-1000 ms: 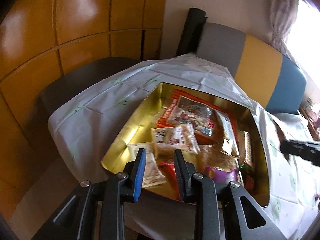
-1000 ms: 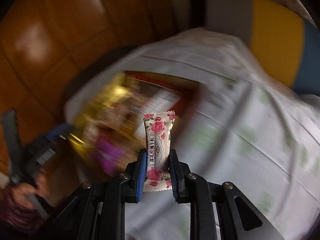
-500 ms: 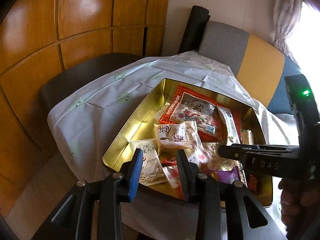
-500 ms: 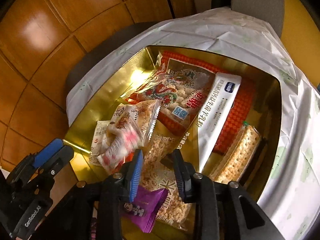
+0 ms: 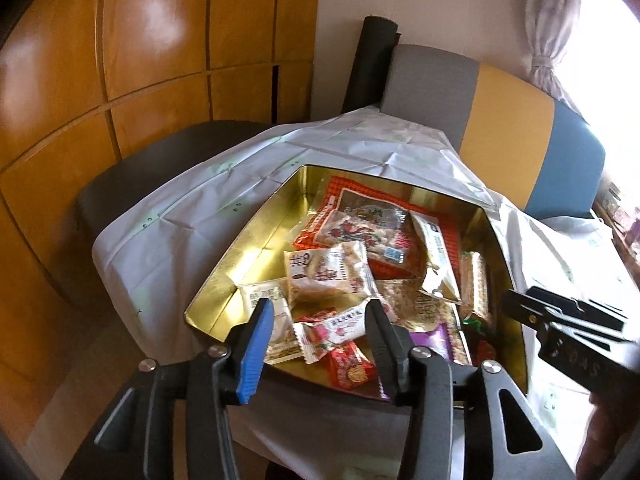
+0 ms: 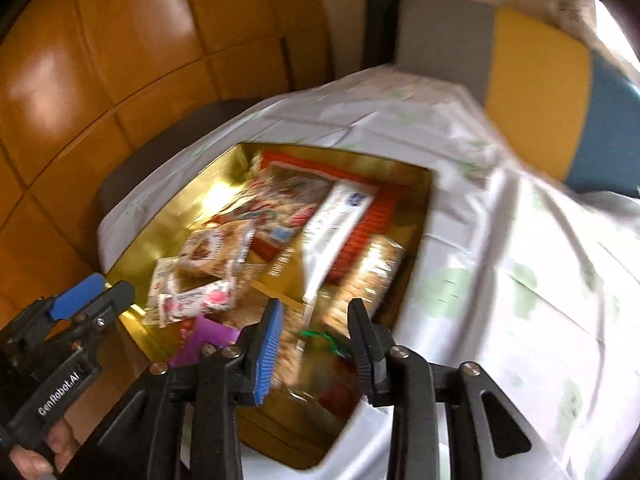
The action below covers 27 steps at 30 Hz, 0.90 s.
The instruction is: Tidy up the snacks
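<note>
A gold tin tray (image 5: 256, 240) full of snack packets sits on a table with a white cloth. A rose-print packet (image 5: 340, 326) lies in its near end; it also shows in the right wrist view (image 6: 200, 300). A large red packet (image 5: 368, 228), a white stick packet (image 6: 340, 216) and a purple packet (image 6: 204, 340) lie among the others. My left gripper (image 5: 320, 340) is open and empty above the tray's near edge. My right gripper (image 6: 316, 336) is open and empty above the tray's near right corner (image 6: 416, 184); that view is blurred.
The white cloth (image 6: 520, 264) covers the table to the right of the tray. A grey, yellow and blue seat back (image 5: 508, 128) stands behind the table. Orange wood panels (image 5: 140, 80) line the left wall. A dark chair seat (image 5: 132, 168) is at the left.
My right gripper carried the rose-print packet over the tray, opened and let it drop into the near end. It has since pulled back to the right. My left gripper has opened wider.
</note>
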Tool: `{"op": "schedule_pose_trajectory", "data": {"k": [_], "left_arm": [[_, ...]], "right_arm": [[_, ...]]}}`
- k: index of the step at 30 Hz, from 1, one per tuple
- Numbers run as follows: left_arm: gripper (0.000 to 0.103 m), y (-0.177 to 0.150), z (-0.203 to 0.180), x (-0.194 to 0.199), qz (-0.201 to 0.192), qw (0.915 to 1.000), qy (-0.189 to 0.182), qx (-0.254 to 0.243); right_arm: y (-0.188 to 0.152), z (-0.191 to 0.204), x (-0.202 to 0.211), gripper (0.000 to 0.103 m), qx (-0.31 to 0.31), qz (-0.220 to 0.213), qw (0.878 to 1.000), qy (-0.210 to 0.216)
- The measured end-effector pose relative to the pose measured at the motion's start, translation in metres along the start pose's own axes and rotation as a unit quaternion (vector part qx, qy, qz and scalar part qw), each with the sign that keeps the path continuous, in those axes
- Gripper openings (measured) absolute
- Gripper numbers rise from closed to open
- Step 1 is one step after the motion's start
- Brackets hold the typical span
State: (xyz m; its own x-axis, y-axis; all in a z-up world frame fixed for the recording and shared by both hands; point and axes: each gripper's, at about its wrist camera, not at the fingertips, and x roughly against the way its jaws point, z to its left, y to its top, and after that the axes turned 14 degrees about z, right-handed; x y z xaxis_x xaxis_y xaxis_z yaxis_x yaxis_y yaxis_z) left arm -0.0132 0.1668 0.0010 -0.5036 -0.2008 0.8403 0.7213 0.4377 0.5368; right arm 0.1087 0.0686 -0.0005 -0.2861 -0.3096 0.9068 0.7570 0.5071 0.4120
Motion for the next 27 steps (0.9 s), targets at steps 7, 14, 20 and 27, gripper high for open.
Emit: {"op": "schedule_pose_trajectory", "data": {"k": [7, 14, 20, 27], "left_arm": [[0.058, -0.015, -0.025, 0.014, -0.014, 0.9993, -0.009, -0.033], [0.067, -0.026, -0.042, 0.025, -0.025, 0.9979, -0.015, -0.057], [0.067, -0.032, -0.051, 0.031, -0.03, 0.9972, -0.02, -0.066], [0.068, -0.032, -0.051, 0.034, -0.032, 0.9971, -0.021, -0.066]], "right_arm": [[-0.041, -0.018, 0.017, 0.035, -0.069, -0.037, 0.995, -0.056], [-0.062, -0.024, 0.026, 0.035, -0.089, -0.052, 0.991, -0.08], [-0.072, -0.024, 0.036, 0.035, -0.092, -0.065, 0.99, -0.088], [-0.075, -0.024, 0.039, 0.035, -0.095, -0.067, 0.989, -0.091]]}}
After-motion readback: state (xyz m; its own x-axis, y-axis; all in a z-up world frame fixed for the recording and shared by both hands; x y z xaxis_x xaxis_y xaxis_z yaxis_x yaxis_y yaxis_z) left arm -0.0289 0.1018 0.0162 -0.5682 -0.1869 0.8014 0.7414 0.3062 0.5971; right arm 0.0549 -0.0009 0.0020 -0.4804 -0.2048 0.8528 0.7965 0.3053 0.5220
